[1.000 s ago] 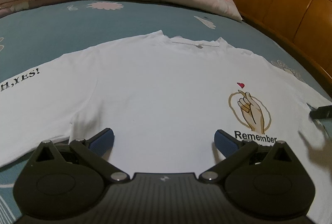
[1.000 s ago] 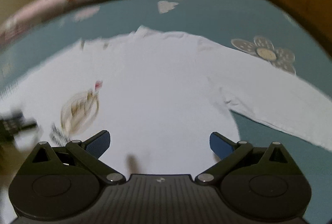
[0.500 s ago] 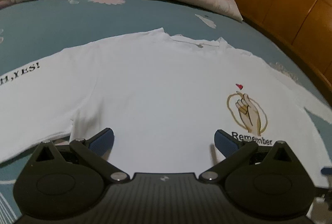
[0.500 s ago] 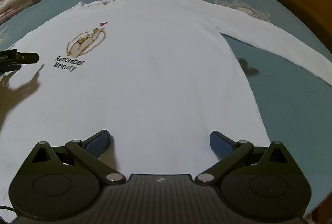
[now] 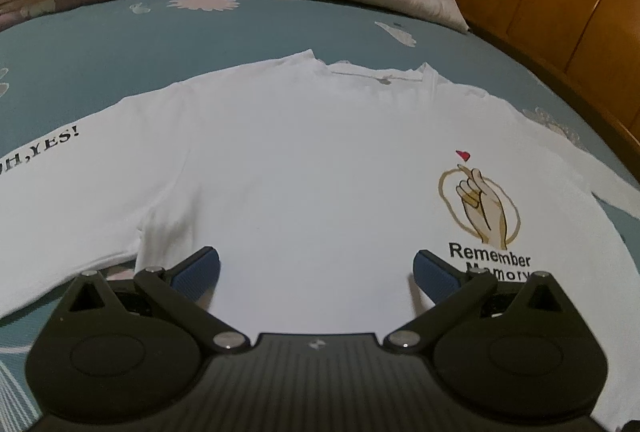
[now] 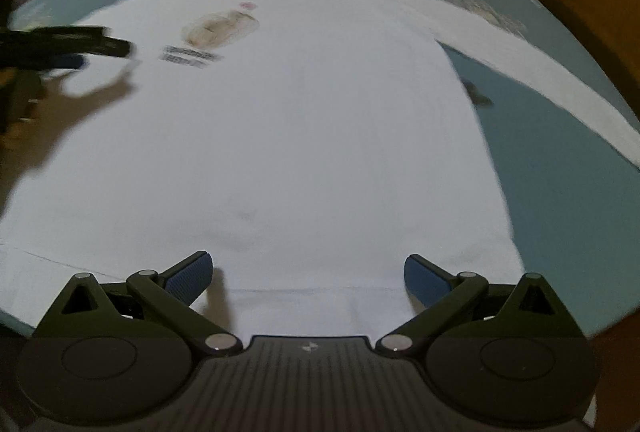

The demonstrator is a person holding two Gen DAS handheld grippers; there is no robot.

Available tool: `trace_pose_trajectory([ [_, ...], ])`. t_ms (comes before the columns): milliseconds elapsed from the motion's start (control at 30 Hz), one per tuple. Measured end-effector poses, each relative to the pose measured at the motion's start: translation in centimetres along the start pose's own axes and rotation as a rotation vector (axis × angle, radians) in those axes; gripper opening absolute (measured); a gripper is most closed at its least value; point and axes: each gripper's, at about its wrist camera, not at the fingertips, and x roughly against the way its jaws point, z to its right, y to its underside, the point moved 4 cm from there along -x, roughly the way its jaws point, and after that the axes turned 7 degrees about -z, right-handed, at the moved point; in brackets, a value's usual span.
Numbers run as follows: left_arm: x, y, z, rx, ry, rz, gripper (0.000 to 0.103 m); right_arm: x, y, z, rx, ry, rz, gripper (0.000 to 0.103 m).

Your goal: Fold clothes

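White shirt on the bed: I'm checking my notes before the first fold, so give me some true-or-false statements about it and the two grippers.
1. The white shirt lies spread flat on the blue floral bedsheet. True.
2. The left gripper is clamped on a sleeve. False: its jaws stand wide apart, holding nothing.
3. The hand-and-heart print has "Remember" written under it. True.
4. The shirt is already folded in half. False: the body and both sleeves lie spread out.
5. The right gripper is open over the hem end of the shirt. True.
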Motion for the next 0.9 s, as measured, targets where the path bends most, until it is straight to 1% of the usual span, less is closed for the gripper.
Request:
trace_pose_trajectory([
  [33,0.0,0.1,0.1,-0.012,-0.006,-0.002,0.102,0.2,-0.3,-0.8,0.025,0.000,0.030,0.103],
  [133,-0.2,0.3,0.8,-0.064,-0.045,-0.012,0.102,0.0,-1.2,-3.2,0.104,-0.014,0.080,0.103],
  [200,-0.3,0.4,1.2,-0.089,-0.069,-0.015,0.102,-1.0,-1.6,-4.3,0.122,-0.038,0.063,0.103],
  [267,-0.3,0.3,1.1,-0.085,-0.070,-0.016,0.102,-2.1,-1.5,-4.9,0.126,-0.051,0.036,0.103],
  [467,-0.4,0.2,0.9,-0.085,-0.057,-0.021,0.102,-2.4,-0.7,-4.1,0.102,-0.058,0.063,0.103],
  [633,-0.4,0.6,1.0,-0.110,-0.064,-0.002,0.102,-2.5,-0.6,-4.2,0.102,-0.050,0.082,0.103],
  [900,-0.4,0.9,1.2,-0.111,-0.083,0.024,0.102,-2.5,-0.2,-4.1,0.109,-0.058,0.124,0.103],
])
